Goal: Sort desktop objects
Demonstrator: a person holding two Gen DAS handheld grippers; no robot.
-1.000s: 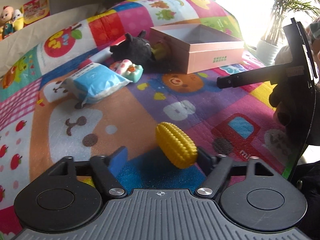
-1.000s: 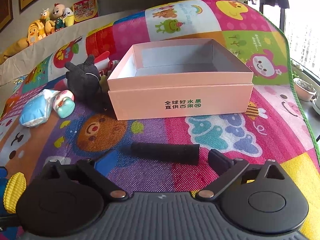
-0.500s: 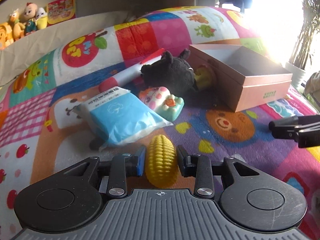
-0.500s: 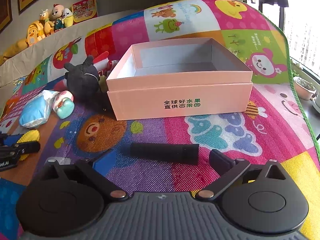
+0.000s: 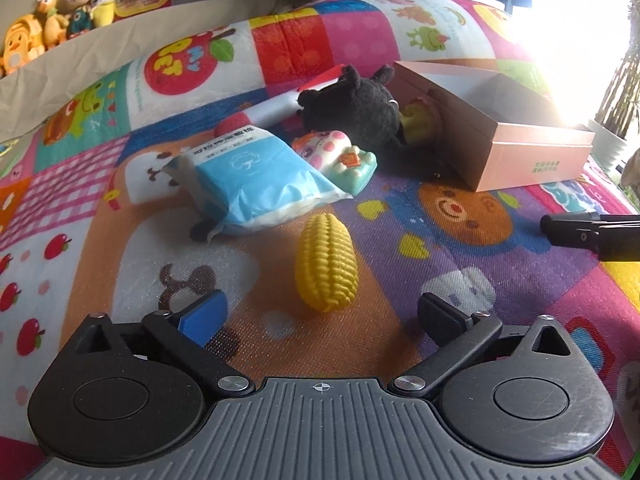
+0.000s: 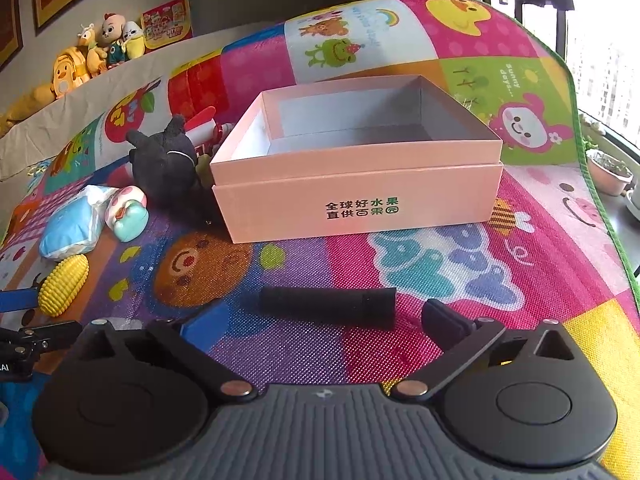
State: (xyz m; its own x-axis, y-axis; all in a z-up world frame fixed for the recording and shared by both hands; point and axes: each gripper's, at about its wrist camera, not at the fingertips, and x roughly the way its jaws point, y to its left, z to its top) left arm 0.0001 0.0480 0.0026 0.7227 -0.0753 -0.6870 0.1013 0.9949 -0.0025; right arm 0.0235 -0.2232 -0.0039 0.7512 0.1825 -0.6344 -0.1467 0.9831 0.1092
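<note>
Two wide-open grippers, each empty, each hovering over a toy on the colourful play mat (image 6: 460,256).

My left gripper (image 5: 320,312) faces the ribbed yellow plastic corn (image 5: 326,266): probably light and stiff; I'd grasp its middle. My right gripper (image 6: 324,326) faces the black cylinder (image 6: 328,307), just before the pink cardboard box (image 6: 360,200).

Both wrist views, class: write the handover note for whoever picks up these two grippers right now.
Left gripper: open, empty; yellow toy corn lies on the mat just ahead.
Right gripper: open, empty; black cylinder lies on the mat between its fingers.
Pink box: nothing visible inside.
Tissue pack, squishy toy and black plush lie left of the box.
Done: nothing boxed. Left: everything.
</note>
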